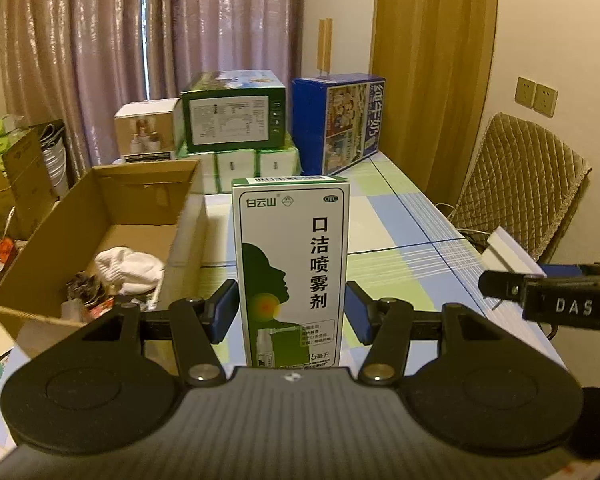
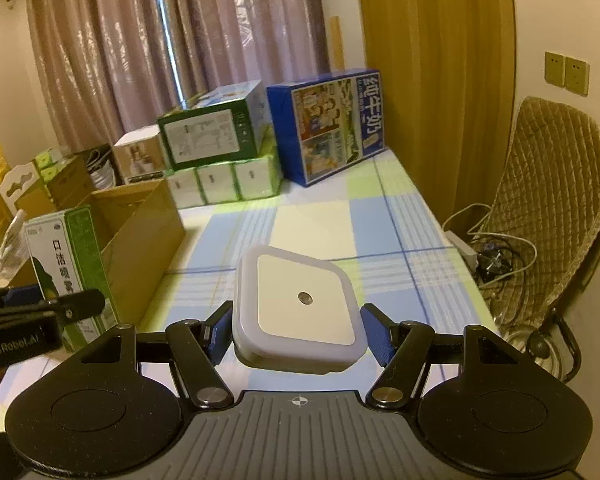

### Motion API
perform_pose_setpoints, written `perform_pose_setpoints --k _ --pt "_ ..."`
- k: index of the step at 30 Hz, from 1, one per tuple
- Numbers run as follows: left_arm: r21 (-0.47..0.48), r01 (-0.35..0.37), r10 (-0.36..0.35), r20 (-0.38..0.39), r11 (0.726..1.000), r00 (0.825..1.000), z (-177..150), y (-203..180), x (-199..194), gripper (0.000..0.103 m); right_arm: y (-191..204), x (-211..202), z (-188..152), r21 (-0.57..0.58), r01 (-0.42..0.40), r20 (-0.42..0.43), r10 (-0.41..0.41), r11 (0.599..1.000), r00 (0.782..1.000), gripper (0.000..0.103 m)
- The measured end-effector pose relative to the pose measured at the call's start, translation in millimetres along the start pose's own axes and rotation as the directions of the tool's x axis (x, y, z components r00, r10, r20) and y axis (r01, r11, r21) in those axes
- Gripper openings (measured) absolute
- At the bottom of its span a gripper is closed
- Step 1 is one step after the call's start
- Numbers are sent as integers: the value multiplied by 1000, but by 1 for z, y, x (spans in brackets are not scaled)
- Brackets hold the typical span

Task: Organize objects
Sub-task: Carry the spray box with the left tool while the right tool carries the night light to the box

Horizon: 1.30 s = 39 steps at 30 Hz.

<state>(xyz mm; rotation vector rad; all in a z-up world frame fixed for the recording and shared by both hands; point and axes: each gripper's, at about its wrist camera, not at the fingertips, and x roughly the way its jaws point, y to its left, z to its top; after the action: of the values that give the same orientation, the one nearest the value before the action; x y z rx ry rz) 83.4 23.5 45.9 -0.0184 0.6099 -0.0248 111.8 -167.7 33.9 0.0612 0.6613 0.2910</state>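
A white and green mouth-spray box (image 1: 292, 264) stands upright between the blue pads of my left gripper (image 1: 292, 312), which is shut on its lower half. The right wrist view shows the same box (image 2: 66, 264) at the left, beside an open cardboard box (image 2: 148, 232). My right gripper (image 2: 300, 332) is shut on a square white night light (image 2: 300, 304), held tilted just above the checked tablecloth (image 2: 380, 220). In the left wrist view, the cardboard box (image 1: 112, 216) lies to the left and holds a white cloth (image 1: 128, 268) and small items.
At the table's far end stand a green carton (image 1: 234, 114) on tissue packs (image 1: 252, 164), a small tan box (image 1: 148, 132) and a blue milk carton (image 1: 340, 120). A quilted chair (image 1: 524, 184) and cables (image 2: 496, 256) are off the right edge. More boxes crowd the left.
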Motion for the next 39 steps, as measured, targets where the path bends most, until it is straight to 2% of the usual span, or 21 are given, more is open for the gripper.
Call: perform_pose_setpoints --k 12,28,35,39 --pt "-32 -25 25 2 999 1000 -10 19 -31 52 25 -17 -10 -31 -44 4 44 999 999 64" --pt "-34 -34 33 -12 999 999 -14 33 -42 52 48 -17 -12 -64 -78 0 78 995 997 64" --pt "-35 -53 53 -10 998 999 -12 54 -51 52 73 -9 -11 -97 -120 -15 119 988 993 64" --pt "-44 -87 86 -12 995 996 -9 79 -57 52 98 0 -7 -123 -163 -27 161 979 987 64"
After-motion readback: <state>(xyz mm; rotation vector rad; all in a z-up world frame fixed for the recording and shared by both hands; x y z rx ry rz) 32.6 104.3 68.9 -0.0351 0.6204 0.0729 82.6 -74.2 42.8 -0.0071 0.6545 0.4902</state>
